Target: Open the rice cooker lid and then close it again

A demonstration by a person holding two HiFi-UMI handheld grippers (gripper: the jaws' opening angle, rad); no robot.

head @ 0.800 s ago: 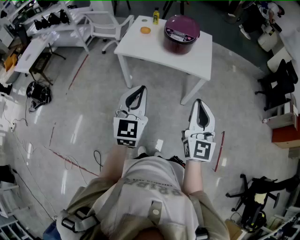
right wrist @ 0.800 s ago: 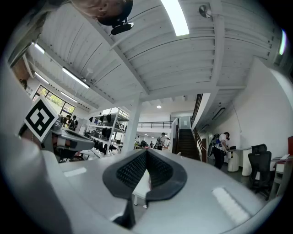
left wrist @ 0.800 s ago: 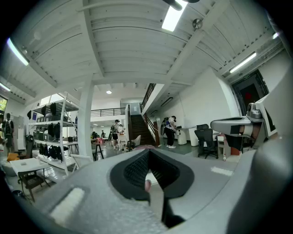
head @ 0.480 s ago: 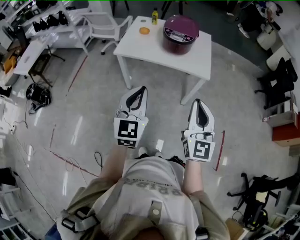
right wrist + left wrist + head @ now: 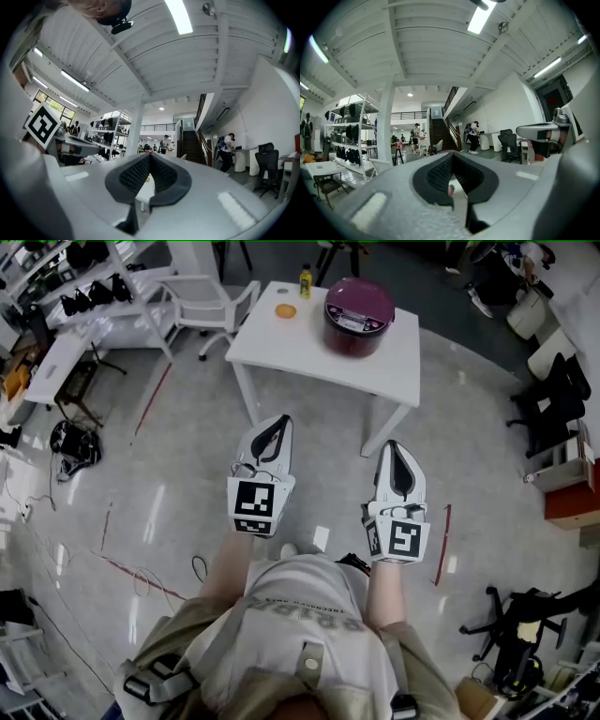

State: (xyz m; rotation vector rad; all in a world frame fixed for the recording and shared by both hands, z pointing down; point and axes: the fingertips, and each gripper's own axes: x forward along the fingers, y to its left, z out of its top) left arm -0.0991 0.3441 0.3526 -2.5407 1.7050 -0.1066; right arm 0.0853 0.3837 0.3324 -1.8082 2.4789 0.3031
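Note:
A maroon rice cooker (image 5: 359,315) with its lid down stands on a white table (image 5: 309,343) far ahead in the head view. My left gripper (image 5: 278,420) and right gripper (image 5: 397,444) are held side by side at waist height, well short of the table. Both point forward with jaws shut and nothing between them. In the left gripper view the left gripper (image 5: 451,155) has its dark pads together, and only a sliver of the table shows through. In the right gripper view the right gripper (image 5: 149,156) looks the same.
An orange fruit (image 5: 286,310) and a yellow bottle (image 5: 305,279) sit on the table's far left. A white chair (image 5: 208,298) stands left of the table. Black office chairs (image 5: 553,399) are at right. Cables (image 5: 141,573) and red tape lines lie on the floor.
The table and rice cooker have shifted slightly up and left in the head view. Both grippers stay shut in the same place in the picture.

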